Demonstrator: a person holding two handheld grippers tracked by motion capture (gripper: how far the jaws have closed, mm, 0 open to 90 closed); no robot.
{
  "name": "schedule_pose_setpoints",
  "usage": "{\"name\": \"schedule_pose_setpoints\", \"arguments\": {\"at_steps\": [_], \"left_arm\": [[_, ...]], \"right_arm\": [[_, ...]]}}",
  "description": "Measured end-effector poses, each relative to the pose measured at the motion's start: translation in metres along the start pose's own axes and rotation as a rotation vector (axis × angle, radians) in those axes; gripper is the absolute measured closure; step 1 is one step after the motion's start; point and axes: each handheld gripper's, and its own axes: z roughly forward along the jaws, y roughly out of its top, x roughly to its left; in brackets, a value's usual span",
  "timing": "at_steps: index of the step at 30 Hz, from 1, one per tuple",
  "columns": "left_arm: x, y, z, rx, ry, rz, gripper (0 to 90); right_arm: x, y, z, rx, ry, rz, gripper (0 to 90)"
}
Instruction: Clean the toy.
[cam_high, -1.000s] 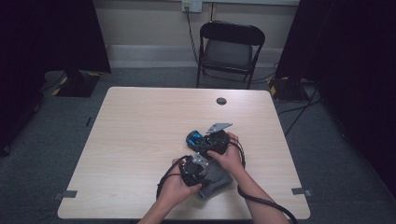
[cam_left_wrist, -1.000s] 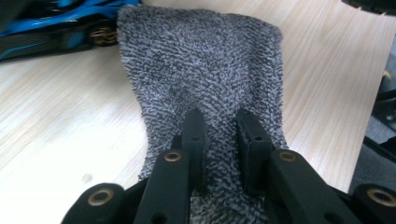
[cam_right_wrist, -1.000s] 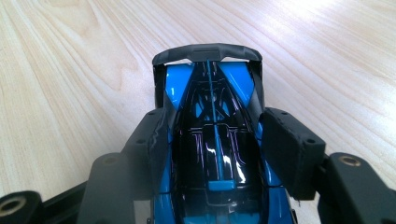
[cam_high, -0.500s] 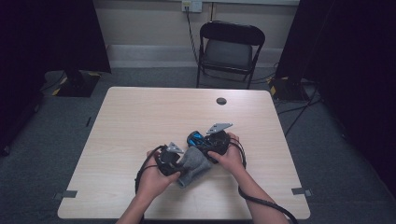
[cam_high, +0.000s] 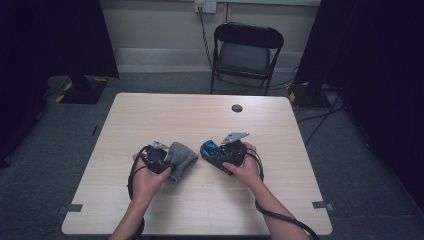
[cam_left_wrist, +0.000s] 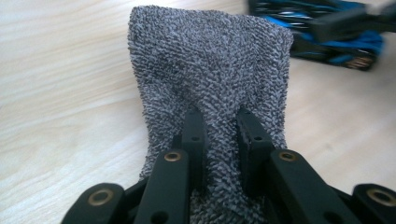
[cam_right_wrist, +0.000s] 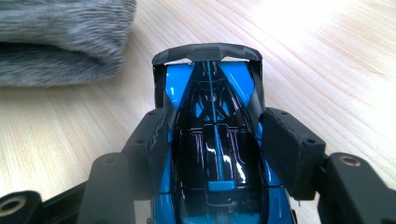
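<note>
Two grips now: left gripper (cam_left_wrist: 219, 135) pinches soft, limp grey cloth (cam_left_wrist: 210, 60) just left of toy car (cam_right_wrist: 212, 154); right gripper (cam_right_wrist: 212, 149) clamps car's rigid, slick sides — hold mid-body.

Overhead, facing forward — tool cameras close.

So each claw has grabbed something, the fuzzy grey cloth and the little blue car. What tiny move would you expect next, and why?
Probably the left gripper brings the grey cloth back to the blue toy car to wipe it. Its jaws pinch a fold of cloth, the right gripper clamps the car's sides on the table, and a gap of bare wood lies between cloth and car.
</note>
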Motion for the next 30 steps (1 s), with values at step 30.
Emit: {"name": "schedule_pose_setpoints", "arguments": {"at_steps": [30], "left_arm": [[-0.05, 0.007, 0.037, 0.112, -0.056, 0.094, 76.1]], "right_arm": [[0.0, 0.0, 0.0, 0.0, -0.002, 0.001, 41.9]]}}
